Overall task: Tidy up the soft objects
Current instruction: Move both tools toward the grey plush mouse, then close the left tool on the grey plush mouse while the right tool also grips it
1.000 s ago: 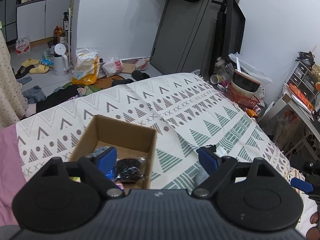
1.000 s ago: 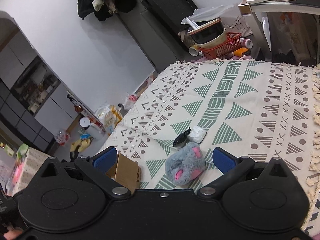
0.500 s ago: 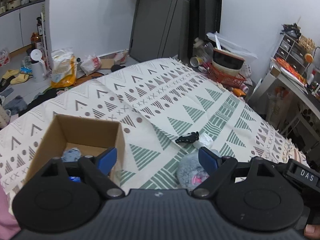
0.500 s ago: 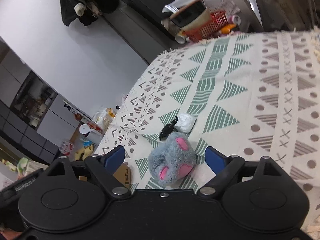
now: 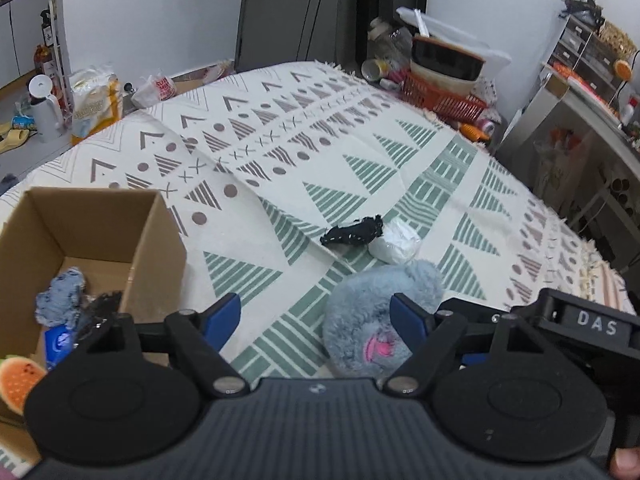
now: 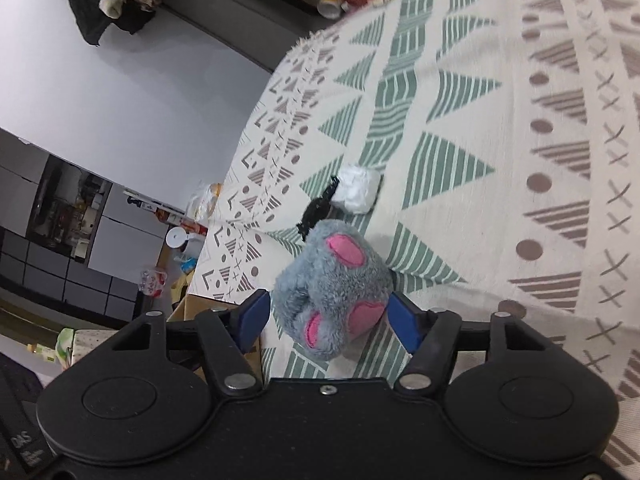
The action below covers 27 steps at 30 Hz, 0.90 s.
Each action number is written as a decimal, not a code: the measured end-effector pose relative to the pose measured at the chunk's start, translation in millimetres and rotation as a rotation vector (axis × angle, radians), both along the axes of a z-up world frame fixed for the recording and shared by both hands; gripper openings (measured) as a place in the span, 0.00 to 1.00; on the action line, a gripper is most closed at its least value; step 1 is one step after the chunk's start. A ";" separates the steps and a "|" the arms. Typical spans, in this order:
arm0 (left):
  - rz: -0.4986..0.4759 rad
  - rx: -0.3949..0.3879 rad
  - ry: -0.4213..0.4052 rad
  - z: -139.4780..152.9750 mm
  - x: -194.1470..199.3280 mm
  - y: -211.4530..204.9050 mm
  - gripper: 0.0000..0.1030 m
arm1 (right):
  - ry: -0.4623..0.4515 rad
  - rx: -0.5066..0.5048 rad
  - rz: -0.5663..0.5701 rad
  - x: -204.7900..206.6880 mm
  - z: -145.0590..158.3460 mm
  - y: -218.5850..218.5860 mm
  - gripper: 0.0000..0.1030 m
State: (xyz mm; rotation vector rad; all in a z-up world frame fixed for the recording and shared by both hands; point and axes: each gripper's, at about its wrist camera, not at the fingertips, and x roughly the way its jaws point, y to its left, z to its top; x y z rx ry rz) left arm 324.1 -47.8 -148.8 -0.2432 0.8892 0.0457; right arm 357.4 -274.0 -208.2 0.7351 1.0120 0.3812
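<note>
Already the cardboard box (image 5: pixel 92 236) holds several soft items, among them a blue-grey cloth (image 5: pixel 60 294) and a watermelon-slice toy (image 5: pixel 18 380). Left on the patterned bedspread (image 5: pixel 360 152) are a grey plush mouse (image 6: pixel 332 288), a black scrunchie (image 5: pixel 354 232) and a white wad (image 5: pixel 396 238). The right gripper (image 6: pixel 328 320) is wide, its fingers bracketing the mouse without squeezing it. The left gripper (image 5: pixel 316 320) hangs wide and empty beside the box.
</note>
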 end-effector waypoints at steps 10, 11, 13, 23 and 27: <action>0.021 -0.054 0.029 -35.0 17.4 -2.4 0.74 | 0.101 0.071 -0.027 15.6 -35.2 -4.4 0.44; 0.014 -0.053 0.029 -37.1 18.3 -4.0 0.73 | 0.101 0.087 -0.024 16.1 -36.5 -4.8 0.35; 0.000 -0.064 0.036 -41.8 20.5 -6.8 0.69 | 0.094 0.107 -0.021 17.4 -35.6 -4.8 0.29; 0.006 -0.159 0.050 -52.9 25.2 -12.0 0.38 | 0.078 0.090 -0.039 17.6 -33.5 -9.5 0.18; -0.013 -0.152 0.047 -43.3 26.0 -19.7 0.28 | 0.063 0.074 -0.039 16.8 -29.4 -7.7 0.17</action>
